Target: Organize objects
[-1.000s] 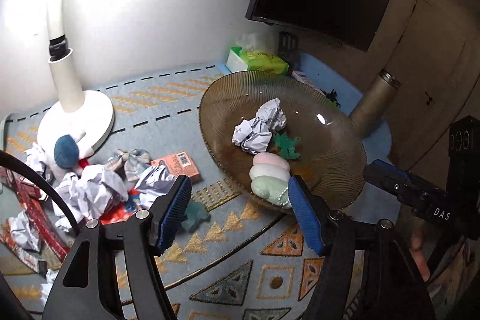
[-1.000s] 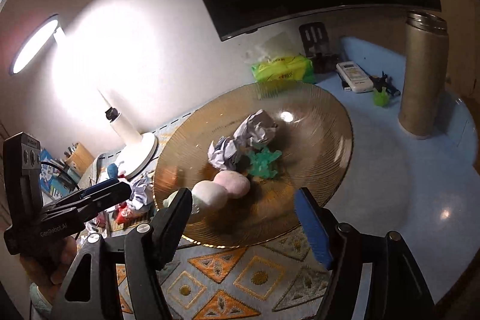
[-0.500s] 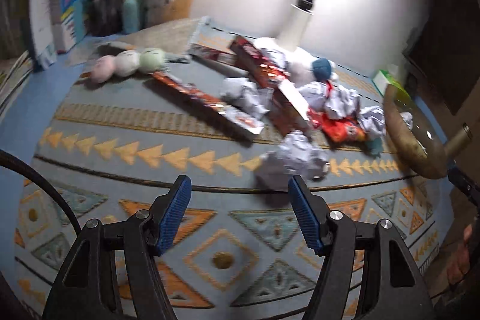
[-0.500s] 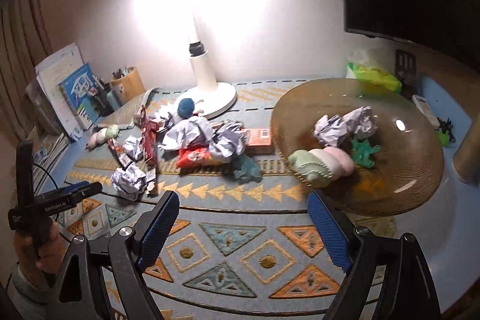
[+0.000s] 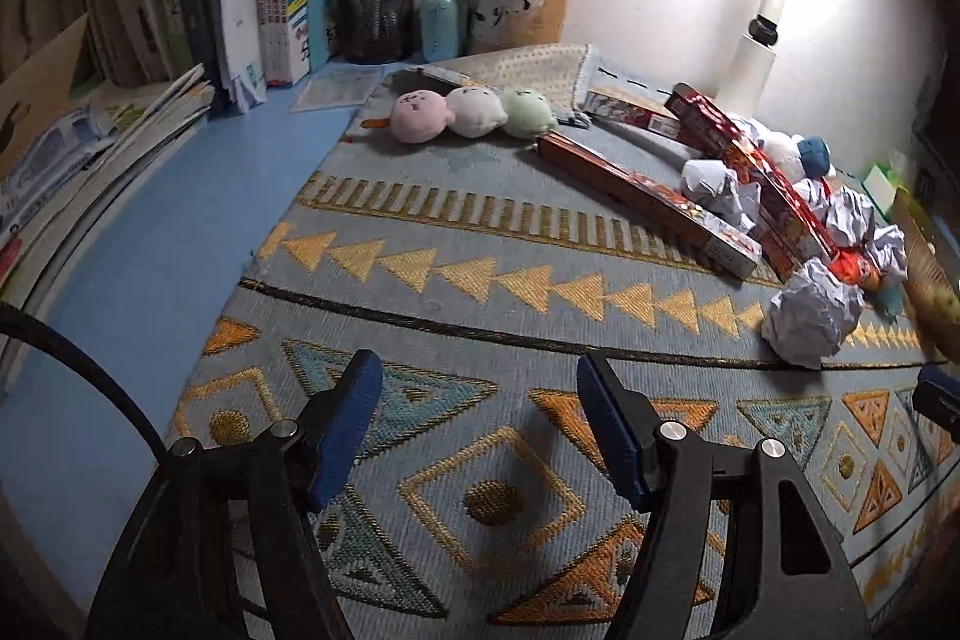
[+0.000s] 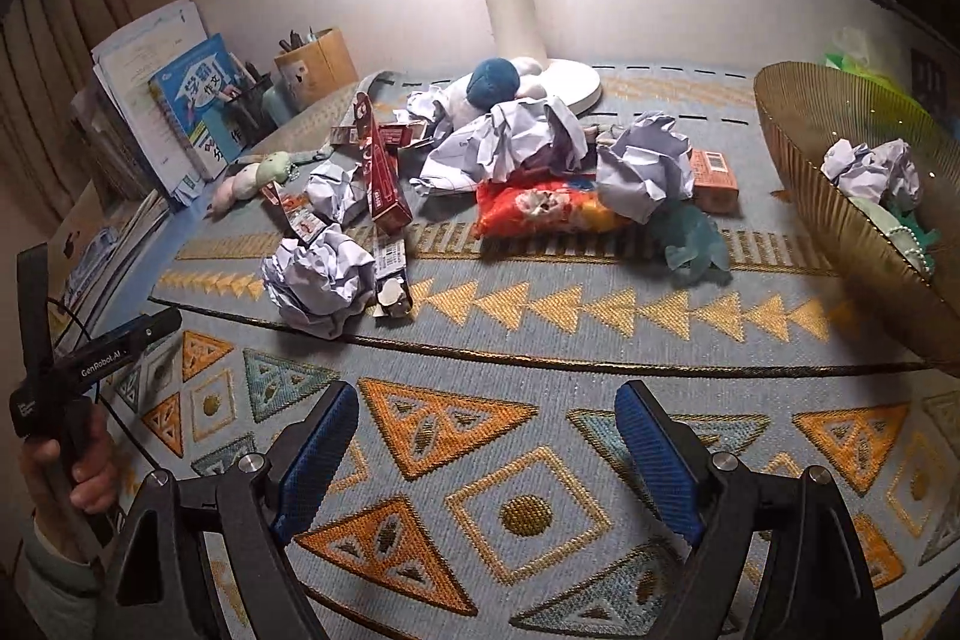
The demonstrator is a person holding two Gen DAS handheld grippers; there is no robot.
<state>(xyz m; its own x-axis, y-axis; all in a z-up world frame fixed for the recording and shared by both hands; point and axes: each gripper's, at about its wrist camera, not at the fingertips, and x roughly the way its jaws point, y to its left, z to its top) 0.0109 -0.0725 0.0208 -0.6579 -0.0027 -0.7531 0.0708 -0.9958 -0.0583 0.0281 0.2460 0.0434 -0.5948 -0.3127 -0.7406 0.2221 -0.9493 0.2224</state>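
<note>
Both grippers are held over a patterned mat (image 6: 540, 304), empty. The left gripper (image 5: 477, 400) is parted with nothing between its pads; the right gripper (image 6: 486, 430) is spread wider, also around nothing. Only the right wrist view takes in the ribbed amber bowl (image 6: 840, 214), with crumpled paper inside, and the orange snack bag (image 6: 546, 211). Only the left wrist view shows clearly the three-ball plush skewer (image 5: 468, 115), laid along the mat's far edge, stick end pointing left. A crumpled paper ball (image 6: 321, 277) lies nearest, beside long red cartons (image 5: 648, 199).
</note>
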